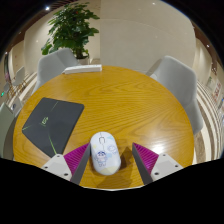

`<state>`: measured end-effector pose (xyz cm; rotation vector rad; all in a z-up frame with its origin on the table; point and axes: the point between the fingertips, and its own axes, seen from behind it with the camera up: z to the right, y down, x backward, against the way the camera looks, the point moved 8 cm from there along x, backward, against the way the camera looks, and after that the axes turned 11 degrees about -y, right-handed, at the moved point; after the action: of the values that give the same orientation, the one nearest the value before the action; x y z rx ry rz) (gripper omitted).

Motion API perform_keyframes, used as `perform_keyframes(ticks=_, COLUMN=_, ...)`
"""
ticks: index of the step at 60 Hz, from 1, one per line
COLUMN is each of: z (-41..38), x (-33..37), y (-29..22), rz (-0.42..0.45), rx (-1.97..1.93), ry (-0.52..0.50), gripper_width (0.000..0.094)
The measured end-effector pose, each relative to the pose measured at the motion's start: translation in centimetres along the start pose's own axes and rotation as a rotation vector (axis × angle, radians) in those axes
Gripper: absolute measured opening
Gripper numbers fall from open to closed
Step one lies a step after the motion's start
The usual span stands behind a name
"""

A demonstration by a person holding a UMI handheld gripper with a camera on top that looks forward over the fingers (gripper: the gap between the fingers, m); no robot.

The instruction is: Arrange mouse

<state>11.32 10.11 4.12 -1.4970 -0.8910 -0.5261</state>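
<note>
A white mouse [105,152] with small drawings on its shell lies on the round wooden table [130,105]. It sits between my two fingers, closer to the left finger, with a gap to the right finger. My gripper [110,160] is open, its pink pads [76,156] on either side of the mouse. A dark mouse mat [51,120] with a green mark lies on the table to the left, ahead of the left finger.
Two grey chairs [175,75] stand at the far side of the table. A potted plant [72,28] stands behind by the wall. The table's far and right parts are bare wood.
</note>
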Motion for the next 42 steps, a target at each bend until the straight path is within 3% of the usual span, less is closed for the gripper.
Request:
perform_keyframes(ticks=11, z=-0.1, x=-0.4, y=-0.3, rz=0.0, rx=-0.015, ry=-0.003, gripper_width=0.0821)
perform_keyframes(ticks=17, z=-0.2, x=-0.4, y=-0.5, rz=0.001, rx=-0.016, ry=0.008, gripper_width=0.0468)
perform_keyframes(ticks=22, z=-0.1, x=-0.2, y=-0.5, rz=-0.009, rx=-0.02, ry=0.038, gripper_width=0.0403)
perform_keyframes(ticks=31, z=-2.0, x=1.2, y=-4.2, rz=0.033, rx=-0.056, ry=0.008, gripper_width=0.038)
perform_keyframes(ticks=42, z=-9.5, x=2.1, y=-11.7, rz=0.13, rx=-0.008, ry=-0.11, gripper_width=0.038)
